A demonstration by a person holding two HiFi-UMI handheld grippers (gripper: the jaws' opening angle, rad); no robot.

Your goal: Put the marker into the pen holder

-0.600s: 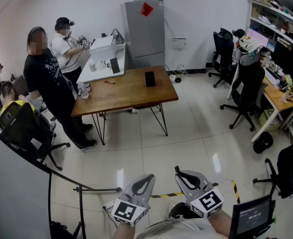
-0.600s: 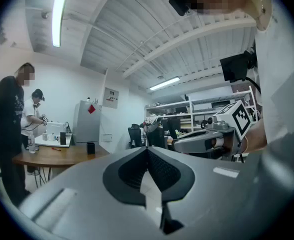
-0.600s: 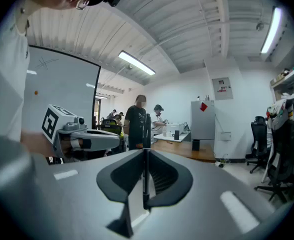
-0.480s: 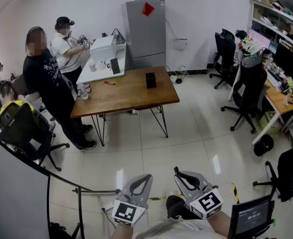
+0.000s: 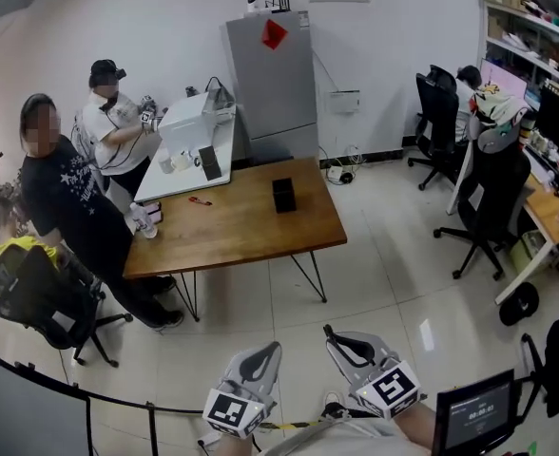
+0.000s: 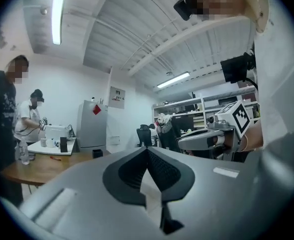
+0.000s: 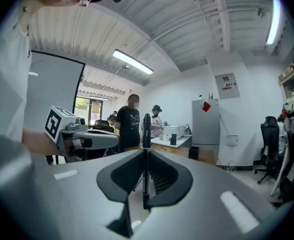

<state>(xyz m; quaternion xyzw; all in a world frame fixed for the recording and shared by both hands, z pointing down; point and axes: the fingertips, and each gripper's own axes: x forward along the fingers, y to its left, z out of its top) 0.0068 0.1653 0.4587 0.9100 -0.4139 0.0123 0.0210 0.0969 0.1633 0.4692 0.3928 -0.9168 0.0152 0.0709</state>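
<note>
Marker (image 7: 146, 129) stands upright, pinched between the narrow jaws of the right gripper (image 7: 146, 154), at the bottom centre of the head view. Left gripper (image 6: 148, 153) has its jaws together on nothing. Pen holder (image 5: 283, 196), a small black box, sits well apart on the wooden table (image 5: 232, 231) at mid-frame. The marker appears gripped low on its barrel. A jolt on the way over could tilt it, and a tilted tip would catch the holder's rim.
</note>
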